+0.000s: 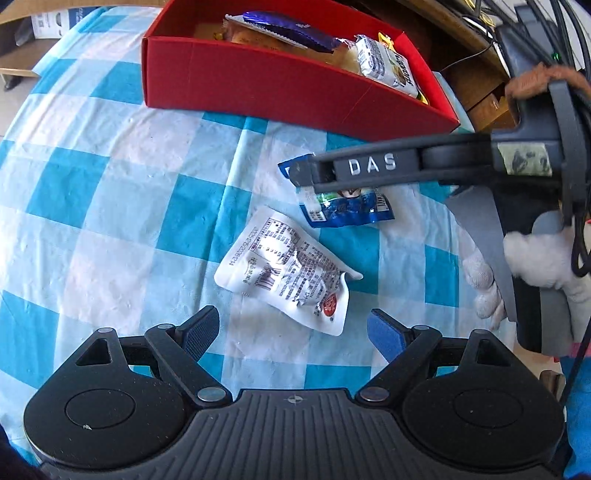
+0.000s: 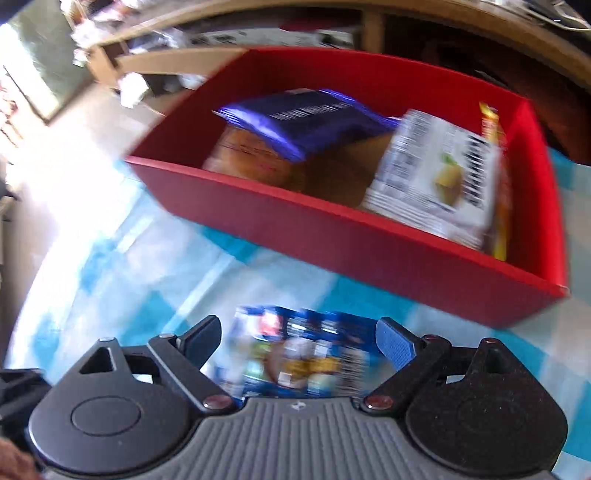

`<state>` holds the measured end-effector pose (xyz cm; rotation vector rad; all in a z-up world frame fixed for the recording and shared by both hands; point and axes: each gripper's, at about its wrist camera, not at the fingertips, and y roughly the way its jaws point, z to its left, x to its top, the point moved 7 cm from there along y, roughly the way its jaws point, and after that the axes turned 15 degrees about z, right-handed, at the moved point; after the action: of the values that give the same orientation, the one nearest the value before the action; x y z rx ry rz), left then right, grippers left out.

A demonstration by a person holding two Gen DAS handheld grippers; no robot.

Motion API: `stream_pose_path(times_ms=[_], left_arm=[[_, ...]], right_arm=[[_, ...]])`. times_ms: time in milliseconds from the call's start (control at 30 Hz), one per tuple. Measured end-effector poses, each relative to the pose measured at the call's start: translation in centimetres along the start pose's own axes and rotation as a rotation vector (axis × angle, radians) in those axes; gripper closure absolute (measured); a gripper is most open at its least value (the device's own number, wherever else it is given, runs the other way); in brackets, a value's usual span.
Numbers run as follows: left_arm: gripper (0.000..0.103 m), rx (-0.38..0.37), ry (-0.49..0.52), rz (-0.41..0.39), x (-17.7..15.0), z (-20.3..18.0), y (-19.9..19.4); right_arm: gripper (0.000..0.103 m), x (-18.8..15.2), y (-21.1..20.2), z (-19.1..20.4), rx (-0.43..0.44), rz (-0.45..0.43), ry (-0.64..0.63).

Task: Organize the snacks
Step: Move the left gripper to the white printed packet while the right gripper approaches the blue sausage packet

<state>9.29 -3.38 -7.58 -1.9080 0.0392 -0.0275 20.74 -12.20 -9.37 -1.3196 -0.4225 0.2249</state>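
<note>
A white snack packet (image 1: 286, 267) lies on the blue checked cloth just ahead of my left gripper (image 1: 293, 332), which is open and empty. A blue snack packet (image 1: 345, 210) lies farther right. My right gripper (image 1: 306, 177) reaches in from the right, directly over it. In the blurred right wrist view, my right gripper (image 2: 297, 341) is open with the blue packet (image 2: 299, 354) between its fingers, on the cloth. The red box (image 1: 258, 85) at the back holds several snacks; it also shows in the right wrist view (image 2: 369, 243).
The box holds a purple packet (image 1: 284, 27), a white packet (image 1: 388, 64) and a bun (image 2: 251, 158). Wooden shelving and cables (image 1: 517, 37) stand behind the table. A gloved hand (image 1: 535, 258) holds the right gripper.
</note>
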Motion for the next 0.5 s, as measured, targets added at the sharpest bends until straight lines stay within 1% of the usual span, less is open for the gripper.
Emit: stream_pose_path(times_ms=[100, 167, 233, 333, 500], left_arm=[[0.012, -0.012, 0.01, 0.006, 0.0, -0.3, 0.1], [0.012, -0.013, 0.016, 0.005, 0.0, -0.4, 0.1], [0.012, -0.011, 0.02, 0.004, -0.1, -0.3, 0.0], [0.012, -0.008, 0.015, 0.005, -0.4, 0.1, -0.1], [0.012, -0.019, 0.03, 0.007, -0.6, 0.0, -0.2]], right_arm=[[0.0, -0.3, 0.1, -0.1, 0.005, 0.014, 0.025], [0.0, -0.6, 0.4, 0.4, 0.008, 0.034, 0.017], [0.0, -0.9, 0.6, 0.9, -0.023, 0.031, 0.004], [0.0, -1.5, 0.5, 1.1, -0.092, 0.02, 0.001], [0.001, -4.1, -1.3, 0.0, -0.054, 0.03, 0.06]])
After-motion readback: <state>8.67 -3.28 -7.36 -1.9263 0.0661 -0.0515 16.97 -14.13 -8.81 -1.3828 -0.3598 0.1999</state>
